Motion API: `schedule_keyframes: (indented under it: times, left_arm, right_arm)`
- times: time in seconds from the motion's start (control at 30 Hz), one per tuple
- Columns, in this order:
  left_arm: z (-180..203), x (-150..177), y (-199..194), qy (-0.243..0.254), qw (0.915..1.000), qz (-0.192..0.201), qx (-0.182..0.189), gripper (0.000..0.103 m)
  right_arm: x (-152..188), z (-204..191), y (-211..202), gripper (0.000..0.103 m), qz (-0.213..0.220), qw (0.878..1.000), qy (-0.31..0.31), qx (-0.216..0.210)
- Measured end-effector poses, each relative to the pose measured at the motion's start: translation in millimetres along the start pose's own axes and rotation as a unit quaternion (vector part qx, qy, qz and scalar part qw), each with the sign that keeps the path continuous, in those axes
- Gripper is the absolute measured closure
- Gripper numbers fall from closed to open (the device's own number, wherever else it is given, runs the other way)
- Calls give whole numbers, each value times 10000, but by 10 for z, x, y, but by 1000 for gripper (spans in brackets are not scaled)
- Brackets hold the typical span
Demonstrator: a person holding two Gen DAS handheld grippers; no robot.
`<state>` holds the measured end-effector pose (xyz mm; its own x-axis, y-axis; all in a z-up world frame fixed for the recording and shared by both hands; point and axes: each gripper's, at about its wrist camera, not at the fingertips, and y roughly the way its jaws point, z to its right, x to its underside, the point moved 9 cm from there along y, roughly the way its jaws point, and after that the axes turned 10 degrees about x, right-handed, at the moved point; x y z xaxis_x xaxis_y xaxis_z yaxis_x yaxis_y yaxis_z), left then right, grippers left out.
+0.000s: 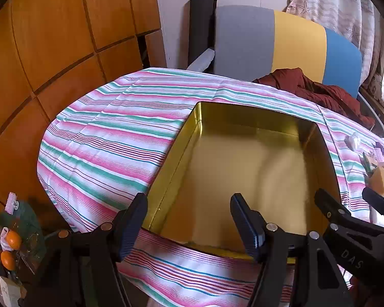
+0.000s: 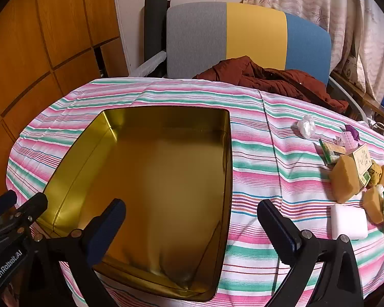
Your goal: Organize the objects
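Note:
A gold metal tin [image 1: 243,168], open and with nothing in it, lies on the striped tablecloth [image 1: 110,138]; it also shows in the right wrist view [image 2: 153,179]. My left gripper [image 1: 189,220] is open and empty over the tin's near left edge. My right gripper [image 2: 192,220] is open and empty over the tin's near right edge. A pile of small objects lies to the right: yellow sponges [image 2: 345,179], a white foam block [image 2: 348,221], a small printed box [image 2: 362,160], a pink clip [image 2: 348,138] and a crumpled white wrapper [image 2: 306,125].
A chair with a grey, yellow and blue back [image 2: 248,33] stands behind the table, a dark red garment [image 2: 268,79] draped on it. Wooden cabinets [image 1: 51,38] are at the left. Oranges and clutter [image 1: 10,245] lie low at the left.

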<state>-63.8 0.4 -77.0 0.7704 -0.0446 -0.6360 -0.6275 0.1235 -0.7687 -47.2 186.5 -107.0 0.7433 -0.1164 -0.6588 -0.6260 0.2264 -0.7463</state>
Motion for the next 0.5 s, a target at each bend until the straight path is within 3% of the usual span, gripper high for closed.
schedule_keyframes:
  times: [0.5]
  left_arm:
    - [-13,9,10,-11,10000,-10,-18,35]
  right_arm:
    - [-25,43,-28,0,43,10000,9,9]
